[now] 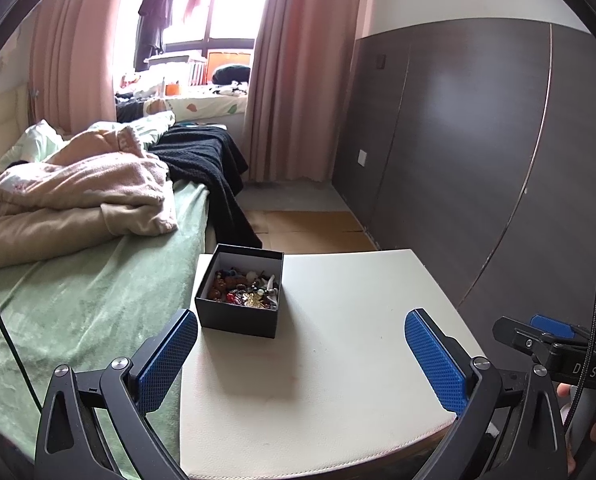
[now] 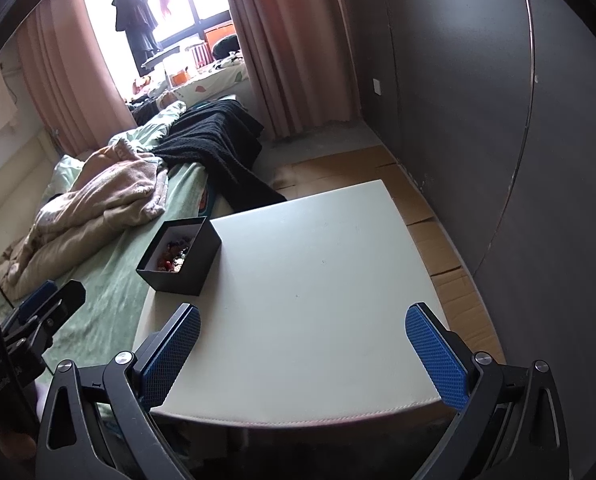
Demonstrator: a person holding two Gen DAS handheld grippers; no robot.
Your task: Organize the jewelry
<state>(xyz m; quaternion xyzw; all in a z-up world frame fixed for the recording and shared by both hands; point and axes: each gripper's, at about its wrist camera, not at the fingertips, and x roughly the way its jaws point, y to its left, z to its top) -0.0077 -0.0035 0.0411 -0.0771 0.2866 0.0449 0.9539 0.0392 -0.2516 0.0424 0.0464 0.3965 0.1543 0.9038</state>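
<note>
The wardrobe (image 1: 478, 140) of dark wood covers the whole right side of the room. On the left is the bed (image 1: 78, 300) with a green sheet, and on it lie a beige blanket (image 1: 78, 192) and a black blanket (image 1: 206, 160) that hangs over the edge toward the floor. Pink curtains (image 1: 290, 80) frame the bright window (image 1: 202, 8) at the far end, where dark clothes (image 1: 156, 12) hang.

Near the cameras stands a white surface (image 1: 338, 360), just beside the bed. At its far left corner sits the box (image 1: 240, 292), black outside and white inside, without a lid. The jewelry (image 1: 244, 288) lies in it as a mixed heap of beads and small pieces in red, gold and dark colors; single pieces I cannot tell apart.

The left claw (image 1: 301, 360) is spread wide and holds nothing; its blue pads (image 1: 166, 364) hang over the near part of the surface, with the box ahead, closer to the left pad. The right claw (image 2: 303, 356) is also spread wide and empty, above the near edge of the surface, and the box (image 2: 180, 256) is ahead of it on the left.
</note>
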